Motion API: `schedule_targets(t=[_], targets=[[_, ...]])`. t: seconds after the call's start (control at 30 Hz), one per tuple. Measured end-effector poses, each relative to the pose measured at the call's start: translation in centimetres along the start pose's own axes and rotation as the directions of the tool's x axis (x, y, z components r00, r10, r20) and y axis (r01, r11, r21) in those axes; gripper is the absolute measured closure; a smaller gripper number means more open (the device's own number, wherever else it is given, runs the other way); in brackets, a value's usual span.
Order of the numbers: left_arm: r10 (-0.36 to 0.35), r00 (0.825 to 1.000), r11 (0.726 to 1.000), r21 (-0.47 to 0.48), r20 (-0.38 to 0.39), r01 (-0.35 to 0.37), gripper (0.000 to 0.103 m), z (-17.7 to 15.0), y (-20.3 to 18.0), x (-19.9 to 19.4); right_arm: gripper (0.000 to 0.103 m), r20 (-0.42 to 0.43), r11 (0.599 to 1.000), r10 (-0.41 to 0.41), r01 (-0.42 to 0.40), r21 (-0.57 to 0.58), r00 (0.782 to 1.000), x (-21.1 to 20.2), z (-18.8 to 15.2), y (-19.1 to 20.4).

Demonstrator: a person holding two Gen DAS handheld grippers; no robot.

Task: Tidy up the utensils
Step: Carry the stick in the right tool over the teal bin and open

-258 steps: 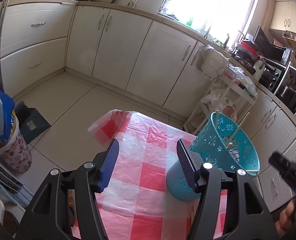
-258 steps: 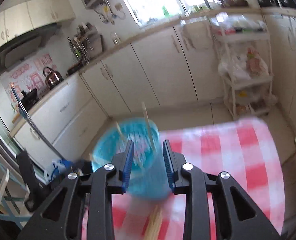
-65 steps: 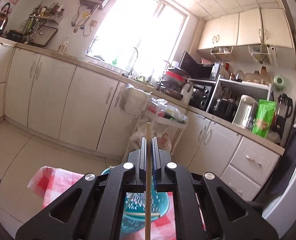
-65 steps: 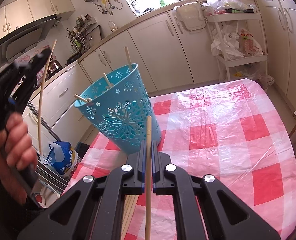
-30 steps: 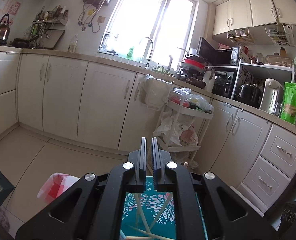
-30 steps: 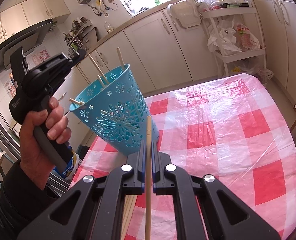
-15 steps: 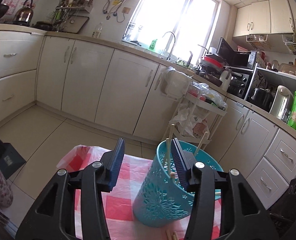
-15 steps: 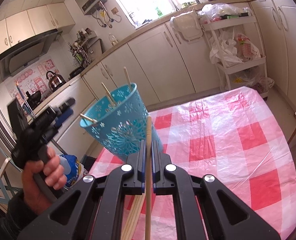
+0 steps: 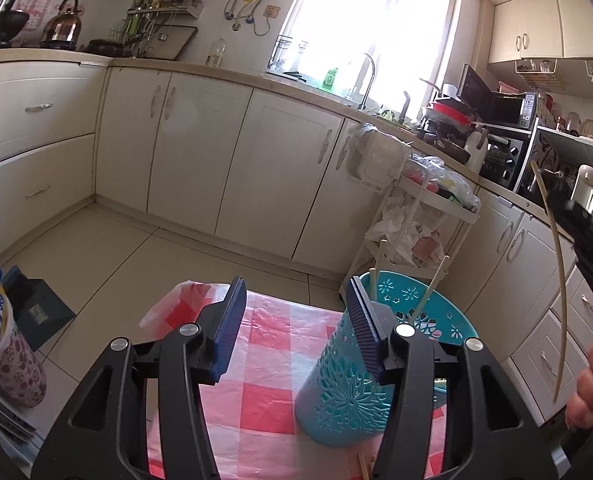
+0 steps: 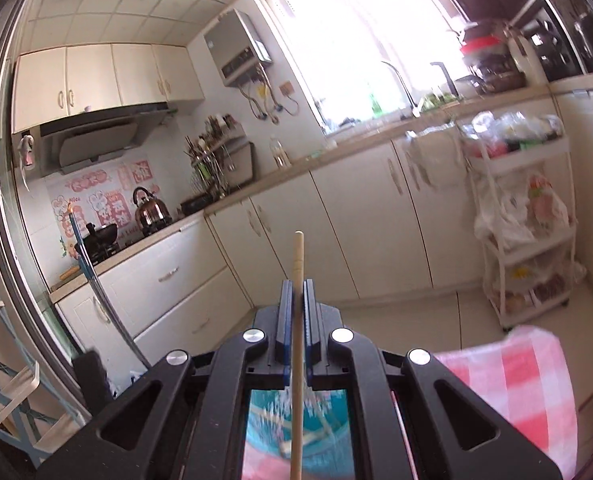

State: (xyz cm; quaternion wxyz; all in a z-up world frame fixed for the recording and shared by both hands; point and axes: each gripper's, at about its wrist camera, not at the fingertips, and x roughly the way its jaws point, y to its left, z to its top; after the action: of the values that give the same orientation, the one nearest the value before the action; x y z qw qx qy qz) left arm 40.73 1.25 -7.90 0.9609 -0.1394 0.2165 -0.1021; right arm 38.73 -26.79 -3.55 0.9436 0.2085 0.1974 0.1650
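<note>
— Left gripper (image 9: 294, 322), state?
— Jaws have just been opening and now stand about half apart, nothing between the pads. Its right finger overlaps the rim of the perforated turquoise plastic utensil basket (image 9: 336, 396).
— Right gripper (image 10: 295, 322)?
— Clamped on a pale wooden chopstick (image 10: 297, 344) held upright above the basket mouth.
— Basket position?
— Standing on the red-and-white checked plastic tablecloth (image 9: 256, 392), several chopsticks inside. More chopsticks lie at its base. Cloth edge falls away ahead; bare tile floor (image 9: 108, 248) lies open beyond.
</note>
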Motion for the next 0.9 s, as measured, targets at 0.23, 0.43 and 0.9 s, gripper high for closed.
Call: schedule_targets(t=[0.23,0.43,0.9], targets=[[0.008,1.0,1.0,-0.022,0.0,-0.008,0.053,0.6,0.7,-0.1,0.097,0.023,0.999,-0.033,0.033,-0.028,0.999,6.3,1.0,-0.5],[0.022,1.0,0.999,-0.048,-0.006,-0.022,0.052,0.9,1.6,0.0,0.097,-0.037,0.997,-0.061,0.059,-0.057,0.997,8.4,-0.7,-0.7],[0.02,1.0,0.999,-0.04,-0.009,-0.021,0.051,0.7,1.0,0.2,0.097,-0.139,0.99,-0.08,0.062,-0.13,0.987,9.1,-3.8,-0.2]])
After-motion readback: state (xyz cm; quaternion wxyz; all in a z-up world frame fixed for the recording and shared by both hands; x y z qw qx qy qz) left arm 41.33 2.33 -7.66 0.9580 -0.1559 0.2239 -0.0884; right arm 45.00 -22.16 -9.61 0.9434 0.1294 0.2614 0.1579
